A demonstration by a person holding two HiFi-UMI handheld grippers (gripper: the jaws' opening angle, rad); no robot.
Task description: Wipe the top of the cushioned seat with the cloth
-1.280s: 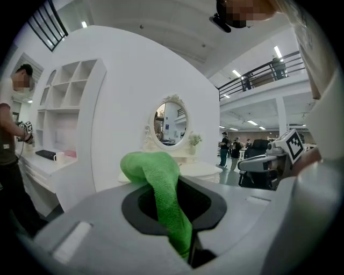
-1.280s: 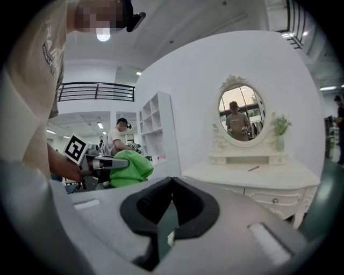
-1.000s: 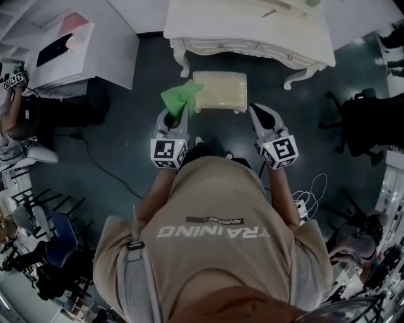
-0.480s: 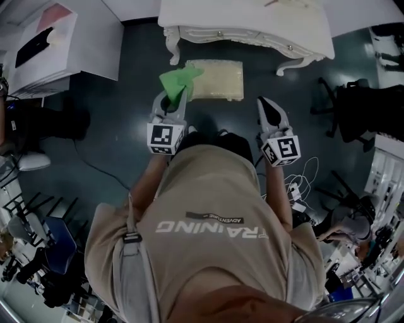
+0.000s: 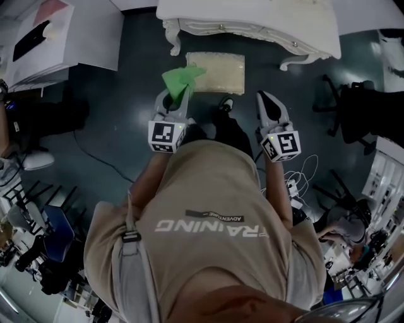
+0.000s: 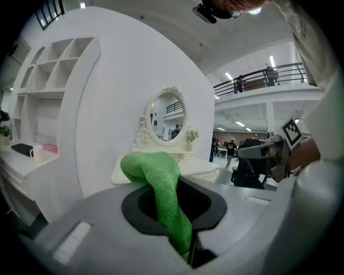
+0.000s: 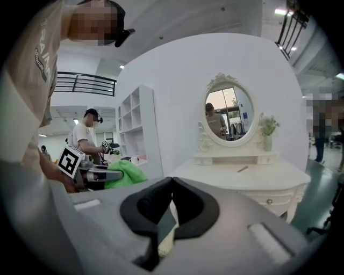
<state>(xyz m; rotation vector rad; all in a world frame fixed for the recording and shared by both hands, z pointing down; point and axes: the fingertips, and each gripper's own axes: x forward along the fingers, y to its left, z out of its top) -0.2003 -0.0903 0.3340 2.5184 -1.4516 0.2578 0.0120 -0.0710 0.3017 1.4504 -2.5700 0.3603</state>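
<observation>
Seat [image 5: 218, 72] sits on dark floor [image 5: 123, 110] nr white vanity [image 5: 252, 16].

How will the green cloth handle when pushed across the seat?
Probably floppy: the green cloth droops over the left gripper, folding on itself. Likely light, with a grippy, nubby weave; it may bunch on the cushioned seat.
</observation>
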